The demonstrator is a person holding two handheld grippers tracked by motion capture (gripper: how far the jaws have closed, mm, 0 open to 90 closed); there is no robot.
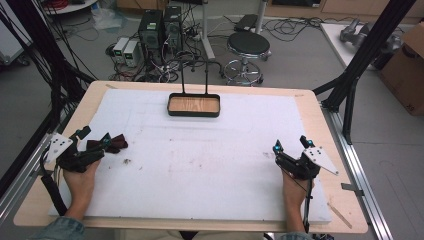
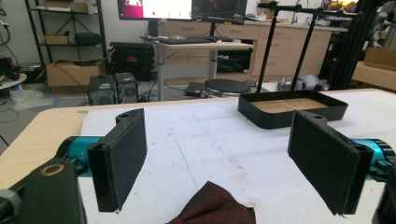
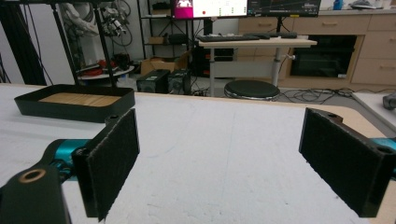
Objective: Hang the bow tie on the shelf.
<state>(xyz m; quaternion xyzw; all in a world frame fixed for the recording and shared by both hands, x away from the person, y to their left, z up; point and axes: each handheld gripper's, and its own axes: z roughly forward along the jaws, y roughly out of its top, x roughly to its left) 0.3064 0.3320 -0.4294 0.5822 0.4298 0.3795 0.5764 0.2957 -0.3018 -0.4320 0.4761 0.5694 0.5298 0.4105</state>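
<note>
Maroon cloth (image 1: 114,143) lies crumpled on the white mat (image 1: 200,165) at the table's left side, just ahead of the left gripper (image 1: 95,137). In the left gripper view the cloth (image 2: 212,205) sits low between the two black pads (image 2: 123,156), which stand wide apart and grip nothing. Whether either pad touches the fabric cannot be told.

A person's hand holds that gripper from below. The right gripper (image 1: 291,145) rests well apart on the mat's right side, its jaws also spread wide and empty, with bare mat between them in the right gripper view.

Farther back, near the table's far edge at the centre, stands a black tray (image 1: 193,112) with a wooden floor and a tall wire handle. It is empty.

The step in hand appears to be picking up the cloth. To do it well, the left gripper should probably move forward and down so both pads straddle a raised fold, then close firmly on a thick bunch of fabric rather than a thin edge, which could slip free on lifting.
</note>
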